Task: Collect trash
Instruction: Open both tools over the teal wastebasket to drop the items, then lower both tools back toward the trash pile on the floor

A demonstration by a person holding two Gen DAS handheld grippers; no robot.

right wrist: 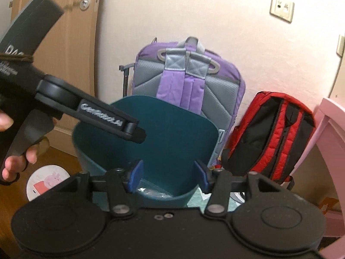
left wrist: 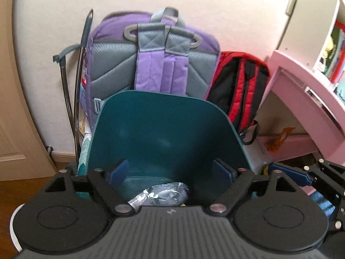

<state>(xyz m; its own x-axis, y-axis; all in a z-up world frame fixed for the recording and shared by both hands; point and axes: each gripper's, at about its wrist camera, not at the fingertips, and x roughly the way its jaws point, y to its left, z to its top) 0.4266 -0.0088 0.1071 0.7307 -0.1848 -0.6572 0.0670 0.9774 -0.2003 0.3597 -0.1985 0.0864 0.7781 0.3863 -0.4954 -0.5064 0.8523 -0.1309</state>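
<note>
While parted and empty: left gripper point(left wrist: 172, 171) over crumpled wrapper point(left wrist: 159, 195) in teal bin point(left wrist: 151, 129); right gripper point(right wrist: 169, 176) likewise parted, empty.

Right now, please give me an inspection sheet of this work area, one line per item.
Surface: wooden floor.
Job's things: teal bin; crumpled silver wrapper inside it.
Clutter: purple backpack and red backpack against the wall; round cartoon disc on the floor.
Grippers: left gripper and right gripper above the bin, jaws open, empty.
Cables: nothing seen.
Surroundings: door, wall socket, pink furniture.
</note>
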